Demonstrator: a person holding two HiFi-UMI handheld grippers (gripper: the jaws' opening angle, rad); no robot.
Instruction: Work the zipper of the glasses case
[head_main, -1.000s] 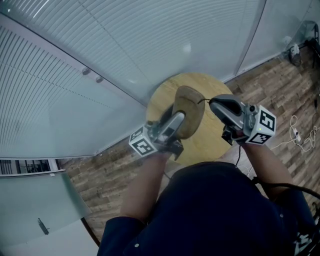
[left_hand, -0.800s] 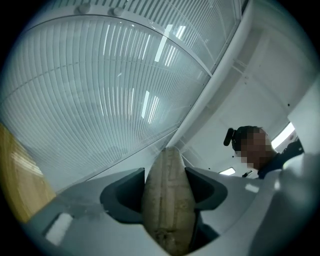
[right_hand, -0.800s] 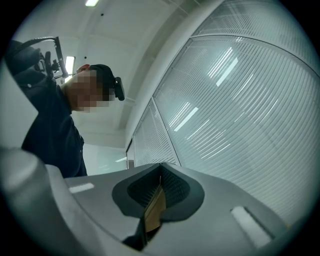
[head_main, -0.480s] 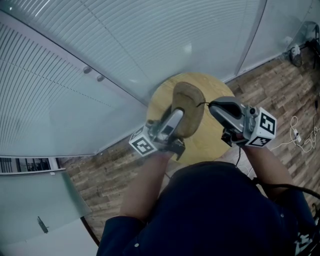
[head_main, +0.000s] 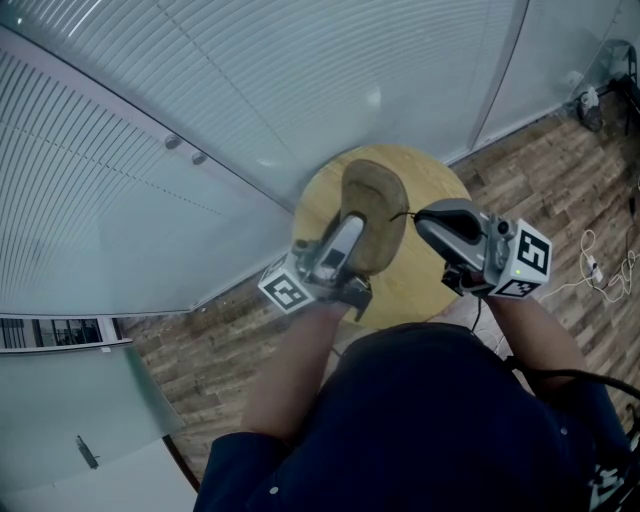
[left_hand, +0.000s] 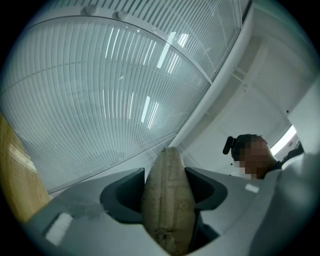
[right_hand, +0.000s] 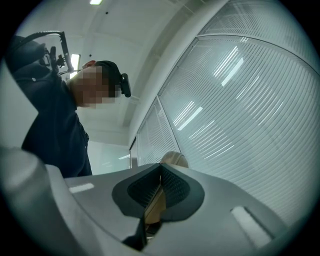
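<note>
The left hand-held gripper (head_main: 350, 236) clamps the case's (head_main: 376, 203) near end, steadying it tilted up over the round worktop (head_main: 432, 282), so the right hand-held gripper (head_main: 421, 216), pressed together on what seems the thin pull (head_main: 404, 212) at its right edge, can run the zipper.

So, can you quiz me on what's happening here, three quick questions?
1. Which holds the tan glasses case: A, the left gripper, or B, the right gripper?
2. True or false: the wooden table below is square.
3. Fill in: the right gripper's jaws are ____.
Key: 1 A; 2 false, it is round; 3 shut.
</note>
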